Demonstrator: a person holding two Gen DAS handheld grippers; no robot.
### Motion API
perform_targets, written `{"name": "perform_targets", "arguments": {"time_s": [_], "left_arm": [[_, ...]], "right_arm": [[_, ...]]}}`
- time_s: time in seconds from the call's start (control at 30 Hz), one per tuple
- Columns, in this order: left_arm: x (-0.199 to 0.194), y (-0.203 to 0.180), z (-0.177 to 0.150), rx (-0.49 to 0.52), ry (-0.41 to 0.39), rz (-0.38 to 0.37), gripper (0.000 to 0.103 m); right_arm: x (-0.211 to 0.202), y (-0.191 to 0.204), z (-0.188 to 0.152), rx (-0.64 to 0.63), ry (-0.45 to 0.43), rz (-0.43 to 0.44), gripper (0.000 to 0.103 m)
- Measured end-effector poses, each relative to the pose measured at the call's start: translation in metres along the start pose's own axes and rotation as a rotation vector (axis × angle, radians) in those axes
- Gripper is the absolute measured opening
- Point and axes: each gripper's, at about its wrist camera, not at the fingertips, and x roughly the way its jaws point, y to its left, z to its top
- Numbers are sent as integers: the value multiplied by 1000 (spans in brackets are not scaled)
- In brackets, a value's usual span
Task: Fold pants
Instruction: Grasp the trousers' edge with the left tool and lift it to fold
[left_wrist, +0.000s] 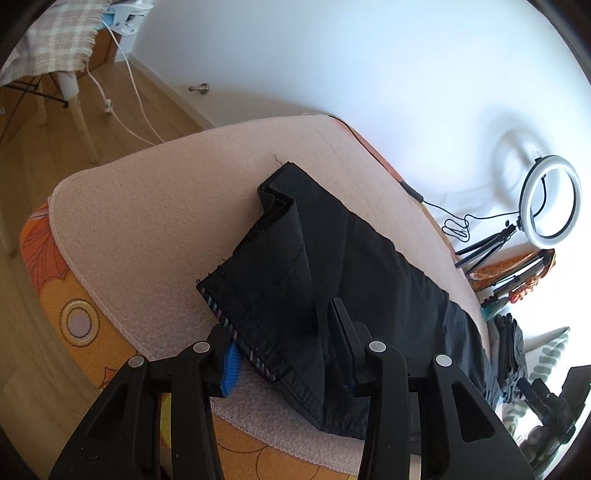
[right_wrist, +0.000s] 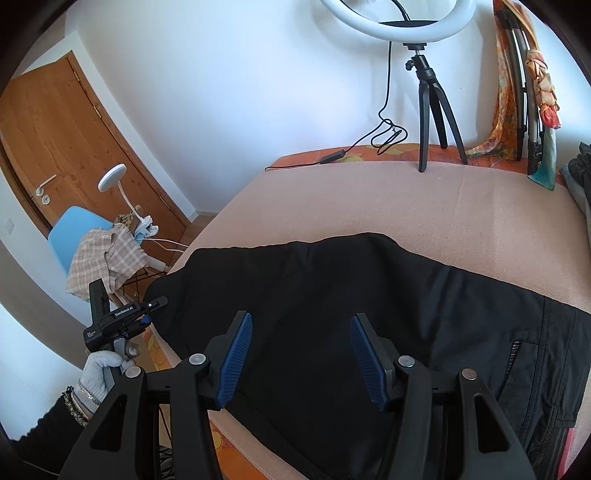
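Observation:
Black pants (left_wrist: 332, 266) lie lengthwise on a pink blanket (left_wrist: 155, 221) over a bed. In the left wrist view the leg hems are near my fingers, one hem turned up with a striped inner band (left_wrist: 236, 332). My left gripper (left_wrist: 284, 332) is open, its jaws on either side of the hem edge, cloth between them. In the right wrist view the pants (right_wrist: 332, 295) spread across the bed with a zip pocket (right_wrist: 517, 354) at the right. My right gripper (right_wrist: 301, 354) is open just above the cloth, holding nothing. The left gripper (right_wrist: 122, 321) shows there in a gloved hand.
A ring light on a tripod (right_wrist: 424, 92) stands at the bed's far edge by the wall, its cable (right_wrist: 384, 136) trailing. Folded dark clothes (left_wrist: 513, 347) sit at the right. A chair with a plaid cloth (right_wrist: 103, 254) and a wooden door (right_wrist: 74, 147) are left.

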Motion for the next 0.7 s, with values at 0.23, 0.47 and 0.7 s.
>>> {"name": "perform_targets", "arguments": {"time_s": [0.23, 0.47, 0.7], "left_arm": [[2, 3, 6, -45, -13, -61, 16], [-12, -33, 4, 103, -71, -92, 11], [-5, -90, -18, 316, -37, -137, 11]], "right_arm": [[0, -3, -1, 12, 5, 7, 59], [0, -4, -1, 5, 6, -2, 59], [7, -9, -1, 30, 17, 17, 59]]}}
